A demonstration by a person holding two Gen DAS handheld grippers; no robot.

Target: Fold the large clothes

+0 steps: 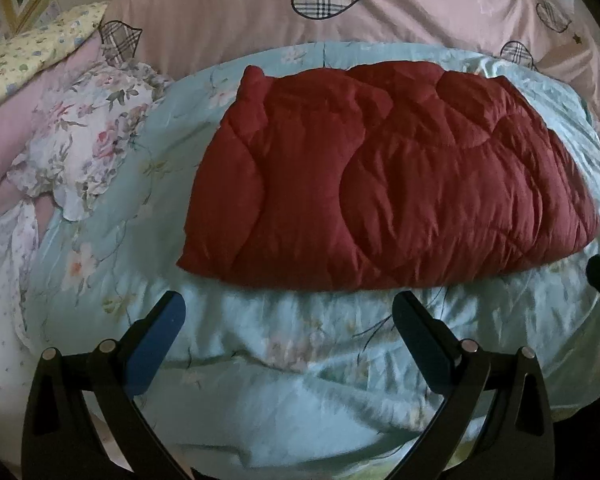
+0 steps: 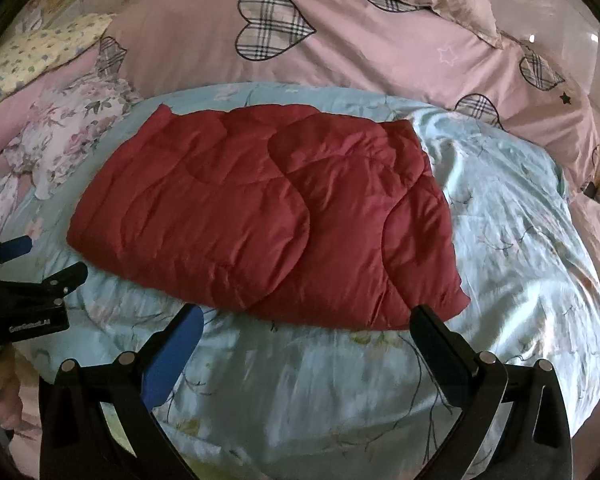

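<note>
A dark red quilted garment (image 1: 388, 184) lies folded into a flat rectangle on a pale blue floral bedspread (image 1: 284, 360). In the right wrist view the same red garment (image 2: 268, 220) fills the middle of the bed. My left gripper (image 1: 288, 312) hovers just in front of its near edge, open wide with nothing between the fingers. My right gripper (image 2: 308, 324) is also open and empty, its right fingertip close to the garment's near right corner. The left gripper (image 2: 40, 260) also shows at the left edge of the right wrist view.
A pink duvet with plaid hearts (image 2: 340, 52) is bunched along the back of the bed. A floral ruffled pillow (image 1: 84, 136) and a yellow flowered pillow (image 1: 32, 52) lie at the left. Bare blue bedspread (image 2: 520, 240) stretches to the right of the garment.
</note>
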